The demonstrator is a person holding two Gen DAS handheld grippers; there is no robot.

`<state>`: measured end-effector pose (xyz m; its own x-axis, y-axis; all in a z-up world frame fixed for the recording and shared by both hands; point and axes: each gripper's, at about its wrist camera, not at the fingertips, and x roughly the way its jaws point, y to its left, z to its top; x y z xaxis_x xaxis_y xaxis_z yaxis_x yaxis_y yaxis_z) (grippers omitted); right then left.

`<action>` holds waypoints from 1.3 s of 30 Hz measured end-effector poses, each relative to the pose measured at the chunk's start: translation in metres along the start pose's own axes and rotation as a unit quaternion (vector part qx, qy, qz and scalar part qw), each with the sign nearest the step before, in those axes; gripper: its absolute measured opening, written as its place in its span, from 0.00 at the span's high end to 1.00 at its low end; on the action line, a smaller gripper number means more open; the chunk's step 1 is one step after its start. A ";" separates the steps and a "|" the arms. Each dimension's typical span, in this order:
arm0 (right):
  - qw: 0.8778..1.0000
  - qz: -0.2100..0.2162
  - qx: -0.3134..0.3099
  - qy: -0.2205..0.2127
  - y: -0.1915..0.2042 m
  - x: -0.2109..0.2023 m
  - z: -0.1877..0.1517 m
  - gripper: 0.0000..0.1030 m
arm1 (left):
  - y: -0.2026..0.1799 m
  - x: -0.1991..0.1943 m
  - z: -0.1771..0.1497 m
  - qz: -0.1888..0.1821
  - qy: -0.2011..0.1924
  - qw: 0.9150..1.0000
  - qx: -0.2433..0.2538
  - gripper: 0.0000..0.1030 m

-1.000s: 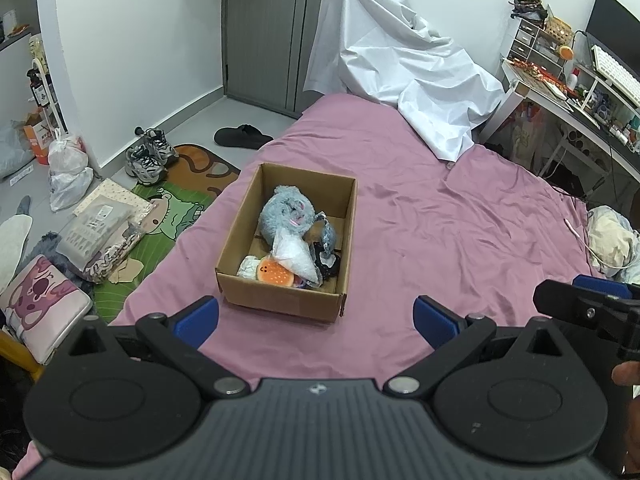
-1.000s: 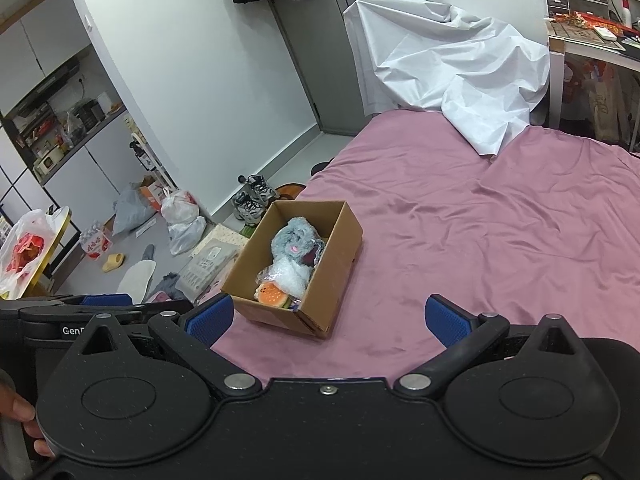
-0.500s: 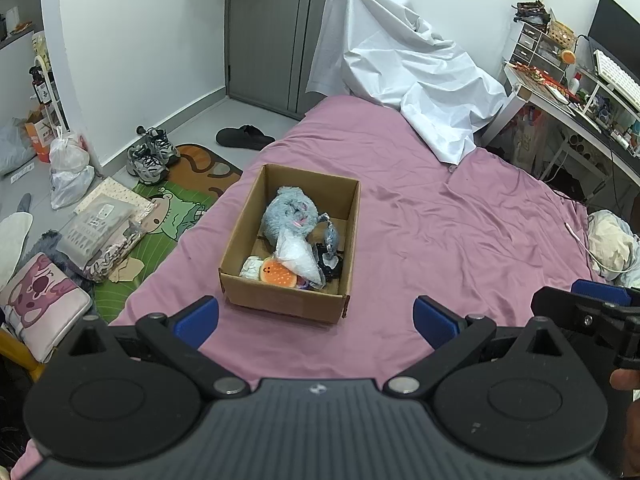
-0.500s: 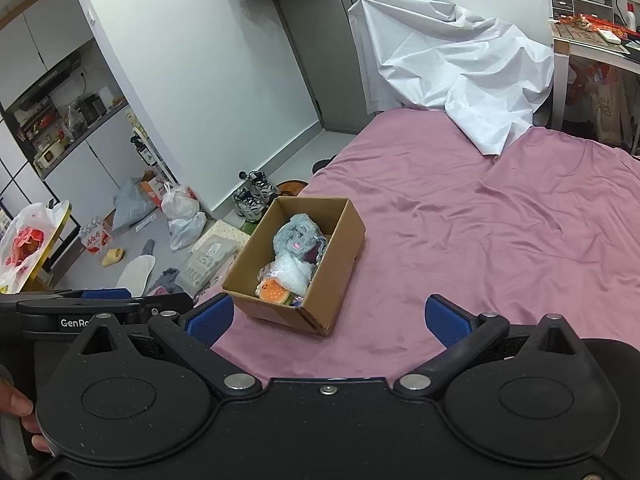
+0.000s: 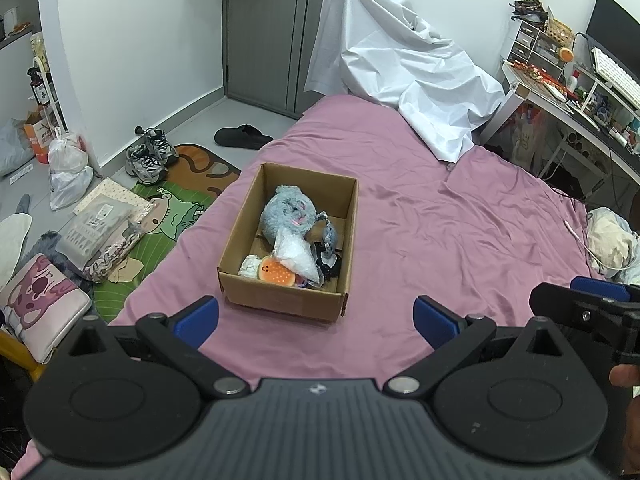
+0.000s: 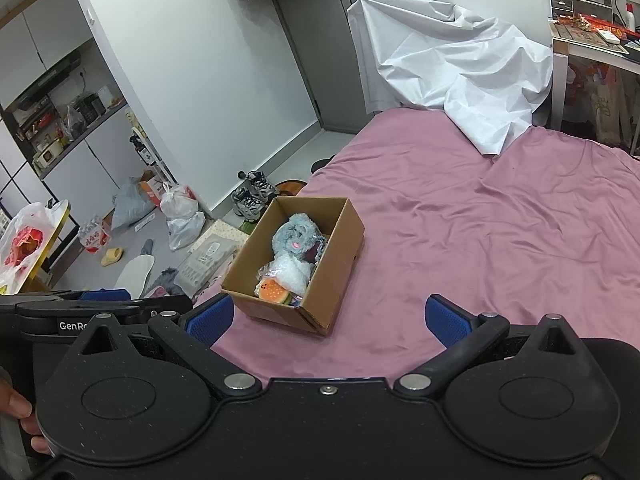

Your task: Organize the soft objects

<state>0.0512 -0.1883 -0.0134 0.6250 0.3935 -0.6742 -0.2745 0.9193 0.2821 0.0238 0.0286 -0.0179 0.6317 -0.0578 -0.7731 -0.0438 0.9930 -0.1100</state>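
An open cardboard box (image 5: 280,298) (image 6: 332,276) sits on the pink bed sheet (image 5: 460,232) (image 6: 500,232). It holds a grey plush toy (image 5: 286,212) (image 6: 296,238), a clear plastic bag (image 5: 298,256), an orange burger plush (image 5: 276,272) (image 6: 272,291) and small dark items. My left gripper (image 5: 316,318) is open and empty, held above the bed short of the box. My right gripper (image 6: 328,318) is open and empty, to the right of the box. The right gripper's finger also shows in the left wrist view (image 5: 576,304).
A white sheet (image 5: 400,68) (image 6: 452,68) is draped at the bed's far end. A cluttered desk (image 5: 580,92) stands at the right. On the floor at left lie sneakers (image 5: 150,156), a slipper (image 5: 242,137), bags (image 5: 66,172), a green mat (image 5: 160,236) and a pink cushion (image 5: 40,300).
Both grippers have drawn back and up slightly from the box, so the box sits a little farther off in both views. Both stay open and empty.
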 end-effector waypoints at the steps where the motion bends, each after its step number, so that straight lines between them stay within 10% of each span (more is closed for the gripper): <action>1: 1.000 0.000 0.000 0.000 0.000 0.000 0.000 0.00 | 0.000 0.000 0.000 0.000 0.000 1.000 0.000 0.00; 39: 1.000 -0.011 -0.001 0.005 -0.005 0.005 0.000 0.00 | 0.000 -0.001 0.003 0.002 0.001 1.000 0.006 0.00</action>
